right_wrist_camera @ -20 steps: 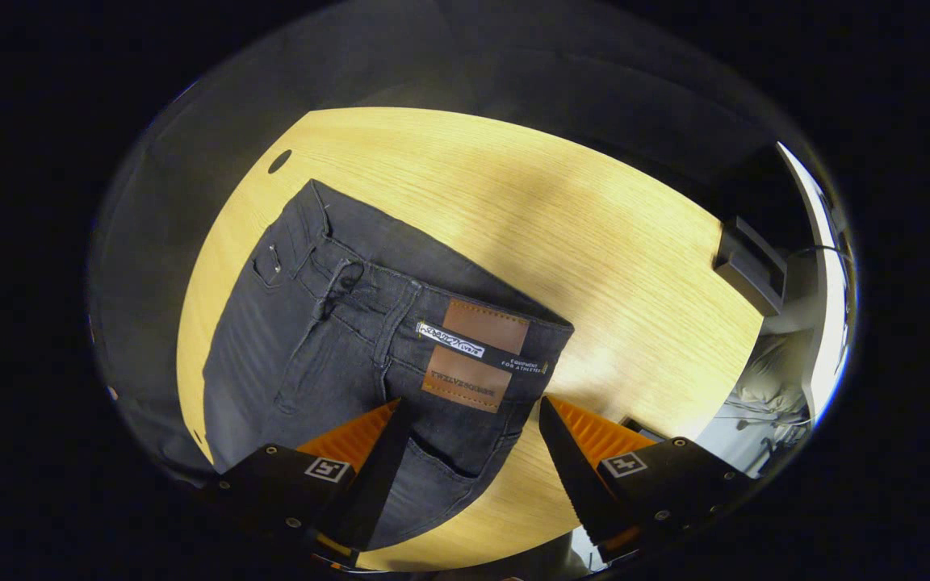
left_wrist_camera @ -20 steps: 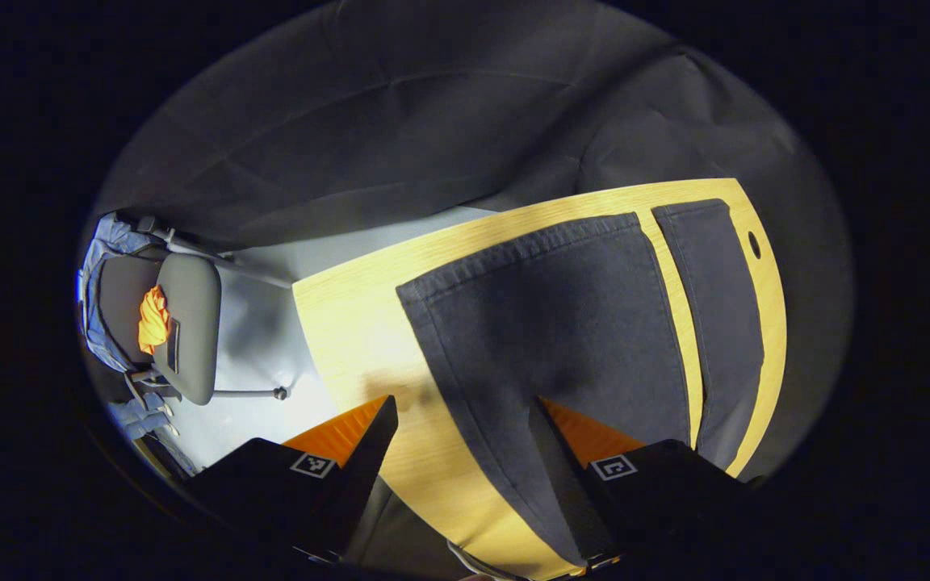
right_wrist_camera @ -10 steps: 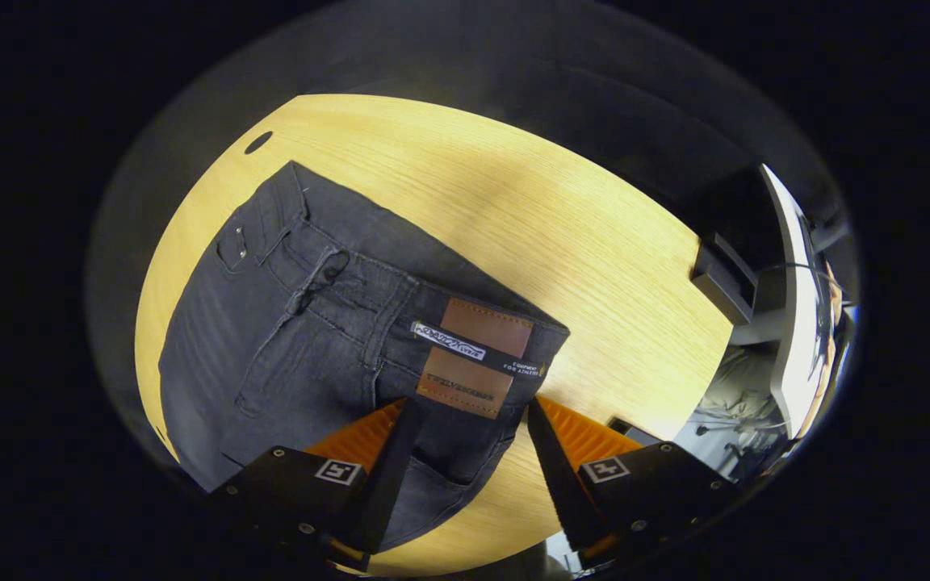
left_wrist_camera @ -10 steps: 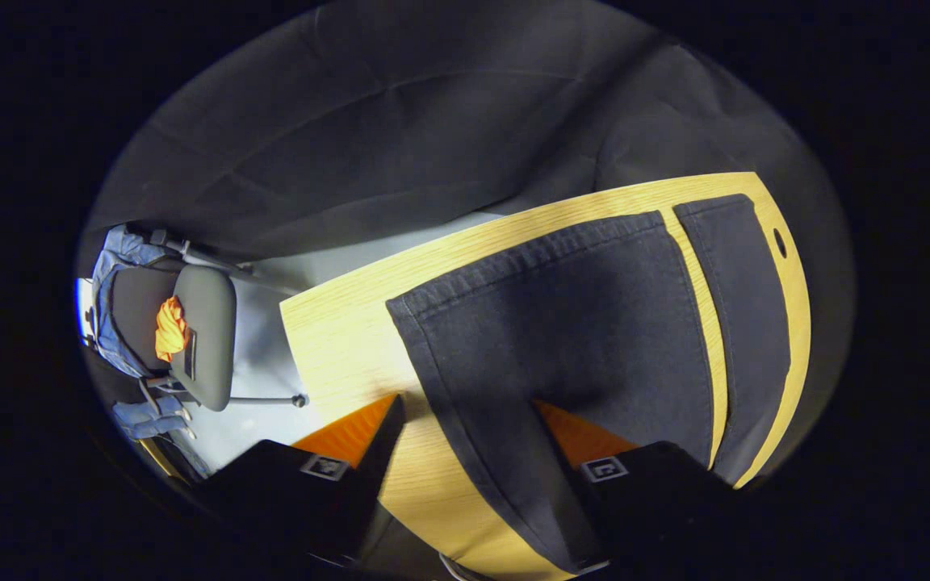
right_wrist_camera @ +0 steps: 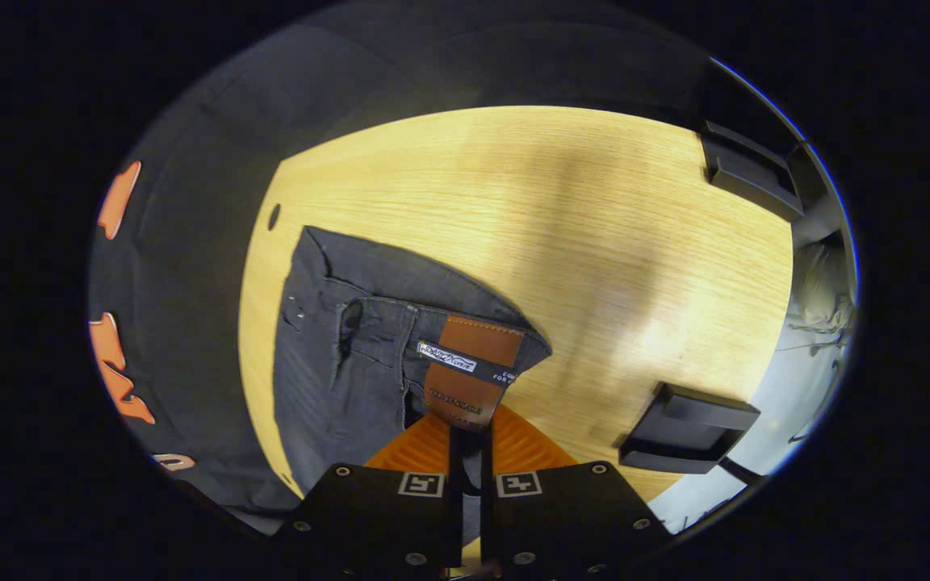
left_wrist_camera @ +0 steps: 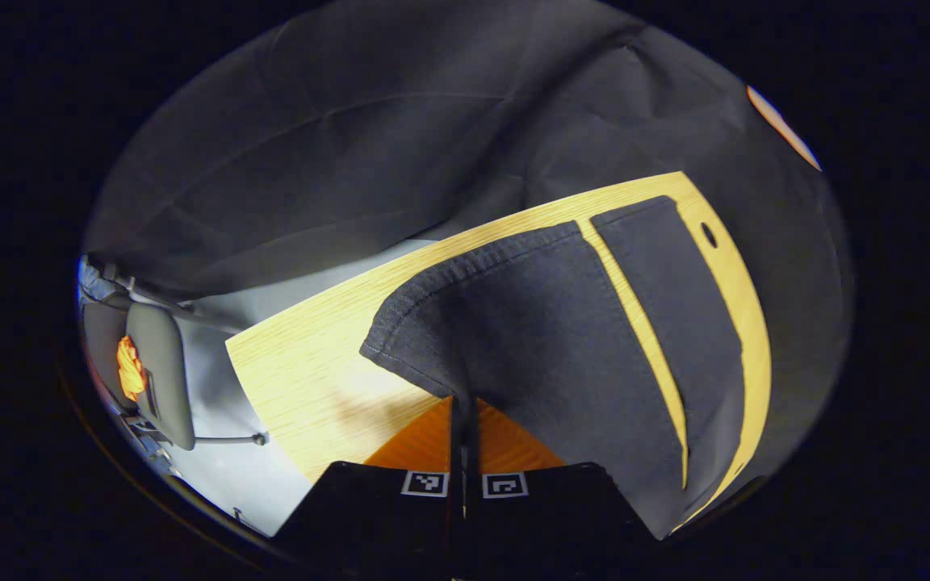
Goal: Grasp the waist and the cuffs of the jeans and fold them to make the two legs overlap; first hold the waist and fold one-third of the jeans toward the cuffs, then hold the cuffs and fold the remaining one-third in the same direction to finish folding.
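**Jeans pinched at cuff and waist**

The table [right_wrist_camera: 594, 242] is being shown as a pale wooden top, and most of it is being covered by the dark jeans [left_wrist_camera: 562, 339], which are lying flat across it. In the left gripper view, two legs are being seen side by side with a strip of wood between them; the near cuff [left_wrist_camera: 416, 323] is being lifted off the wood. The left gripper [left_wrist_camera: 462, 407] is being held with its jaws pressed together on that cuff's edge. In the right gripper view, the waist [right_wrist_camera: 400, 323] is being raised at its corner, where the right gripper [right_wrist_camera: 469, 432] is being kept closed on the cloth just below the leather patch [right_wrist_camera: 465, 367].
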Demonstrator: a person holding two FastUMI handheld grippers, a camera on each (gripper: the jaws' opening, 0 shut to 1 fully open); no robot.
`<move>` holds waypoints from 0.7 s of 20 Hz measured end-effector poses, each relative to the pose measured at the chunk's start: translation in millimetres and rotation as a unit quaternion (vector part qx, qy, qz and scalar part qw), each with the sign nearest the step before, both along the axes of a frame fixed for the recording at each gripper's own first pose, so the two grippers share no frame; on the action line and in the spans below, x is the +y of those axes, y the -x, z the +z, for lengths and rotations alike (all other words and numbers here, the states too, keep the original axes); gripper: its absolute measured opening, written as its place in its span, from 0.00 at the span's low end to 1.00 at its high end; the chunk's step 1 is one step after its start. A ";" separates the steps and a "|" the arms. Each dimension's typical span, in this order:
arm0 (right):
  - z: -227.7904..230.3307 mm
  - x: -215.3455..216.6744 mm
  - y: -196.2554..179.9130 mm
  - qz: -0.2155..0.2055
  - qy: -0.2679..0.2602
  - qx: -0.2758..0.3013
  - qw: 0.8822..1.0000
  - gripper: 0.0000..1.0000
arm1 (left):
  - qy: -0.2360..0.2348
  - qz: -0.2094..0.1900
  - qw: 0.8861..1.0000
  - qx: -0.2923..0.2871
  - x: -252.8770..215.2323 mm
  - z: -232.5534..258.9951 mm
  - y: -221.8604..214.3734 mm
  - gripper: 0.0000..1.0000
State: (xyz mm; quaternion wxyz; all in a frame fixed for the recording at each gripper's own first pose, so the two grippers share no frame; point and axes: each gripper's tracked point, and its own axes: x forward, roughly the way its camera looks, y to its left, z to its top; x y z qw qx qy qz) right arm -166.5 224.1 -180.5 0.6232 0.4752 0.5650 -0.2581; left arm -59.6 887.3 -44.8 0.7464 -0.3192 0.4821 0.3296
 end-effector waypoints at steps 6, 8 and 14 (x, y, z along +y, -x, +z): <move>33.1 3.7 -21.9 -0.007 0.011 -0.062 0.998 0.09 | 0.017 -0.008 0.996 -0.089 -0.3 49.6 -25.0 0.00; 47.7 8.5 -36.9 -0.012 0.006 -0.083 0.996 0.09 | 0.022 -0.018 0.993 -0.112 -5.2 67.7 -34.4 0.01; 76.7 7.9 -59.5 -0.026 0.026 -0.106 0.994 0.09 | 0.023 -0.044 0.984 -0.169 1.9 103.2 -87.4 0.01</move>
